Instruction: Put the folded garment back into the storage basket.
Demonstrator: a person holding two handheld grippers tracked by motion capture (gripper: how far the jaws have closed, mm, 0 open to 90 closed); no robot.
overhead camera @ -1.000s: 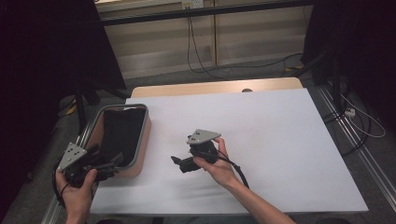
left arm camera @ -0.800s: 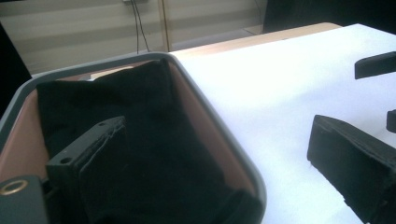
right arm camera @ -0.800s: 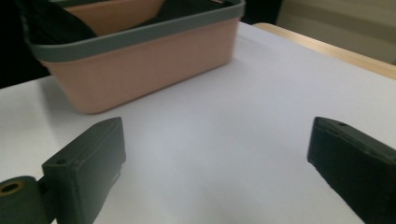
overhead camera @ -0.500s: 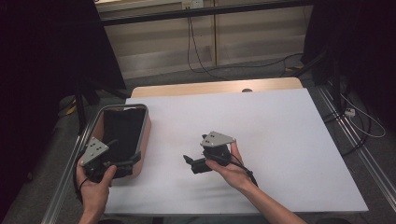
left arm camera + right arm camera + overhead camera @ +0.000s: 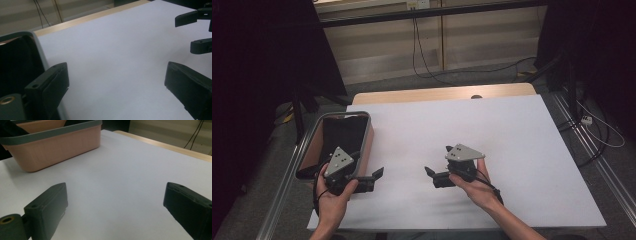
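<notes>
Basket (image 5: 368, 131) interior dark, contents unclear beside left tongs (image 5: 374, 177).

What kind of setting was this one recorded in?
Probably a lab or workshop recording station: a white-covered table on a metal frame, loose cables on the floor behind, dark screens at the sides, and a pink basket.
</notes>
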